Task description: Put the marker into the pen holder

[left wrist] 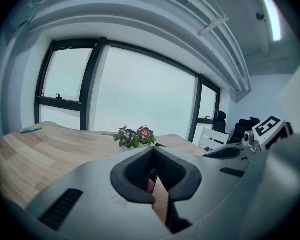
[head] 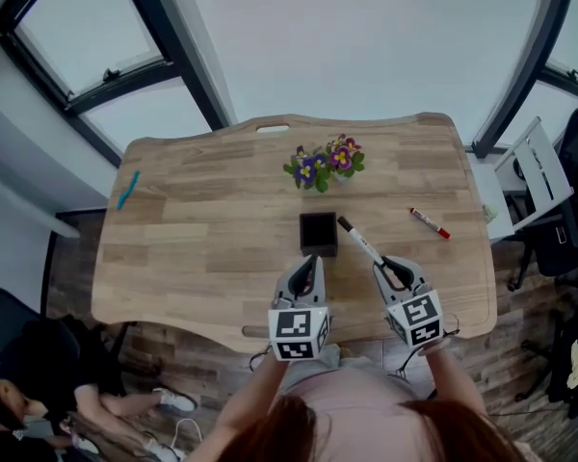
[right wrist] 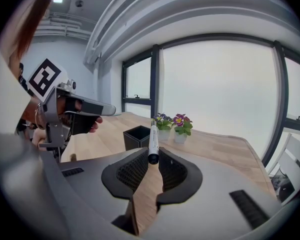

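Note:
A square black pen holder (head: 318, 233) stands at the middle of the wooden table (head: 202, 239). My right gripper (head: 389, 267) is shut on a white marker (head: 361, 242) whose black-capped end points up and left, close to the holder's right rim. In the right gripper view the marker (right wrist: 153, 139) sticks out from between the jaws, with the holder (right wrist: 137, 135) just to its left and beyond. My left gripper (head: 309, 263) hovers just in front of the holder with its jaws together and nothing in them; in the left gripper view the left gripper (left wrist: 153, 153) looks shut.
A small pot of purple and pink flowers (head: 326, 162) sits behind the holder. A red-capped marker (head: 430, 222) lies at the table's right, a teal pen (head: 127, 189) at its far left. A white chair (head: 535, 171) stands off the right edge.

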Demonstrator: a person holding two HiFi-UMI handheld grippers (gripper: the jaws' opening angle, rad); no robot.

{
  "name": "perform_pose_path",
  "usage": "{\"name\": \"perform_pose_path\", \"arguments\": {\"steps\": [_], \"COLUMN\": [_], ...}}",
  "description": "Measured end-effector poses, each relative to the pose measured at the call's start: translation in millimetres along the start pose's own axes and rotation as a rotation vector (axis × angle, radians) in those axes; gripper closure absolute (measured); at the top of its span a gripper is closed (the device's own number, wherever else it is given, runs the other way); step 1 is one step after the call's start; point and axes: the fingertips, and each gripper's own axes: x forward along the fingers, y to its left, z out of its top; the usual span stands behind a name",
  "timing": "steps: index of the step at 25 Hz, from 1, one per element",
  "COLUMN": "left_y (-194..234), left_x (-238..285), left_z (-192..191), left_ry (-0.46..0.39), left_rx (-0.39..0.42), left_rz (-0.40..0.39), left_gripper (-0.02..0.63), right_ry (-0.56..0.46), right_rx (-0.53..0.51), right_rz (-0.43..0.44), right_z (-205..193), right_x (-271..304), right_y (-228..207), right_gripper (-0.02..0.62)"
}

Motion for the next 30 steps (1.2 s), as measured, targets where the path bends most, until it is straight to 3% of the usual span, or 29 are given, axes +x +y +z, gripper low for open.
{"name": "perform_pose_path", "arguments": {"steps": [11,30], "left_y": [25,62], "left_x": [-10,-13], "left_z": [13,27], "left_ry": [-0.014,-0.024], "left_rx": [0.009,0.024], "left_rz": [0.008,-0.02], "left_gripper": [0.604,0.604], "right_ry": [0.027,0.084], "right_rx": [-0.034,-0.034], "right_rz": [0.053,0.073], "right_z": [10,23], "right_x": [20,48], "right_y": [21,34], "right_gripper": [0.535,0.535]}}
